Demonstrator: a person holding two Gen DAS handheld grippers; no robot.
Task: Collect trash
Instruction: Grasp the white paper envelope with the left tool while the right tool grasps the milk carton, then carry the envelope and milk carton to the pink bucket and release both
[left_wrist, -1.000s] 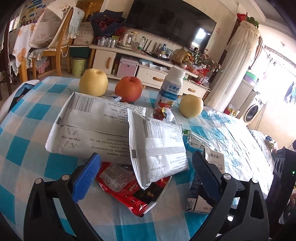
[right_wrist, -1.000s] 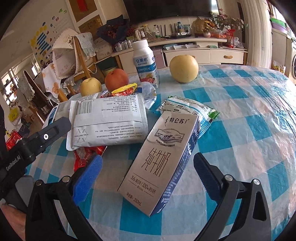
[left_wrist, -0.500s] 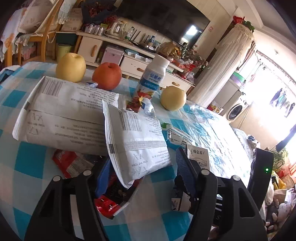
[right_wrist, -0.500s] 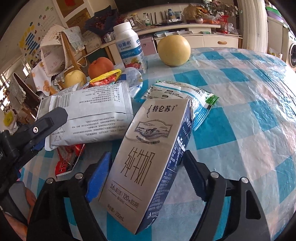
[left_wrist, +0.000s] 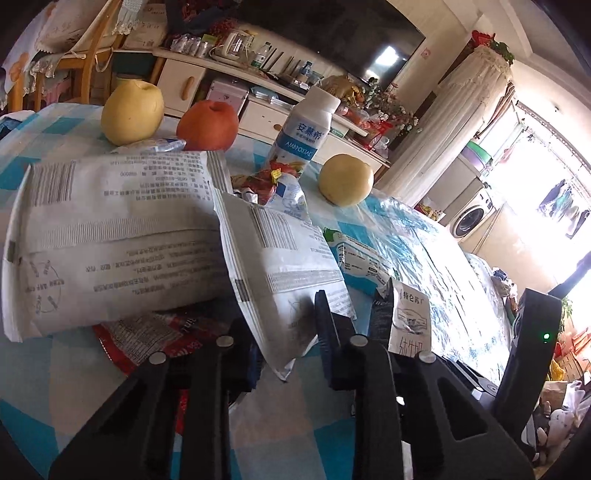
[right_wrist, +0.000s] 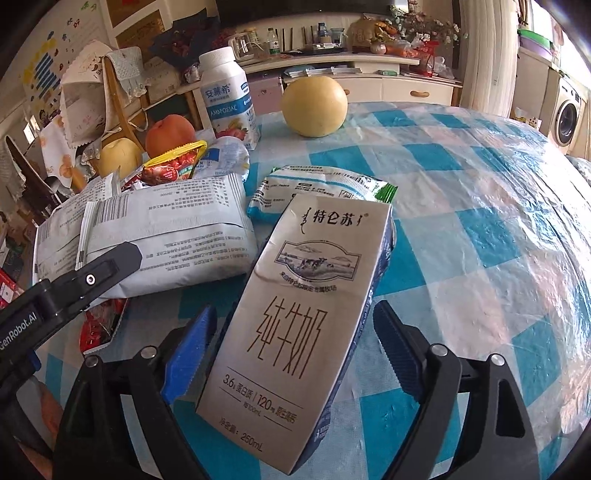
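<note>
Item, left gripper (left_wrist: 286, 345): I am seeing its fingers, spread a second ago, having just been closing; they are now pinching the lower corner of the smaller white pouch (left_wrist: 280, 273), which is lying across the larger white pouch (left_wrist: 110, 236). I judge the first pickup secured.

Item, right gripper (right_wrist: 291, 347): its fingers are standing spread either side of the milk carton (right_wrist: 303, 314), narrower than a second ago but just re-widening, pads apart from its walls as far as I can tell. That grasp is not yet made.

Item, red wrapper (left_wrist: 147, 332): lying flat beneath both pouches on the checked worktop (right_wrist: 480, 229).

Item, blue-green packet (right_wrist: 317, 192): lying just behind the carton.

Item, yoghurt bottle (right_wrist: 227, 96): standing capped; contents not visible.

Item, fruit at the far edge: not trash, I judge. No bin is showing.
</note>
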